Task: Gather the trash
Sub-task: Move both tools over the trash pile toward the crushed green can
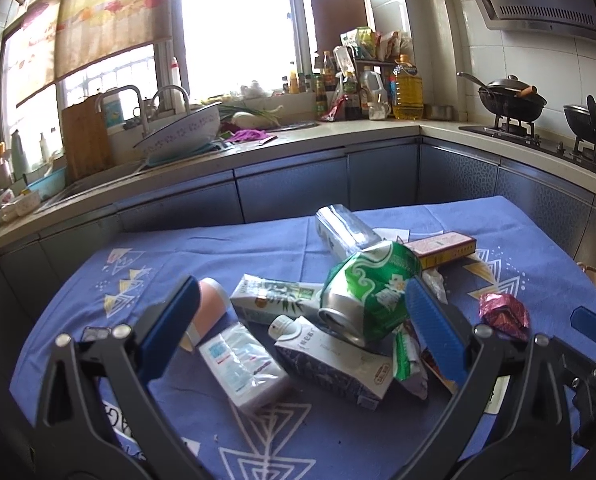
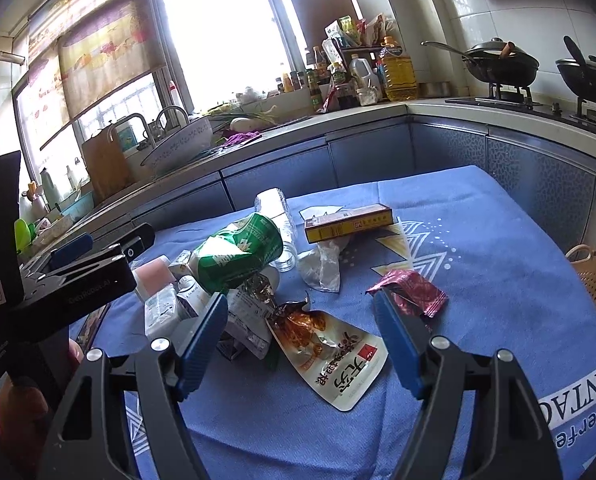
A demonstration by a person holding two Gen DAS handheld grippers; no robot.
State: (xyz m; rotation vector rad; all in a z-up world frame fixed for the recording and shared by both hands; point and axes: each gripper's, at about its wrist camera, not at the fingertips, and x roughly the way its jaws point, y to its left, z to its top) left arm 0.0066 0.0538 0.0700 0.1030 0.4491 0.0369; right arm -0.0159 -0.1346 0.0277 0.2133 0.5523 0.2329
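Several trash items on our blue tablecloth (image 2: 477, 216): crushed green can (image 1: 371, 288), long axis slanting away, lies just ahead between our left gripper (image 1: 301, 320)'s spread fingers. Right of can: maroon wrapper (image 2: 407, 290), nearer our right gripper (image 2: 299, 322), likewise agape, empty.
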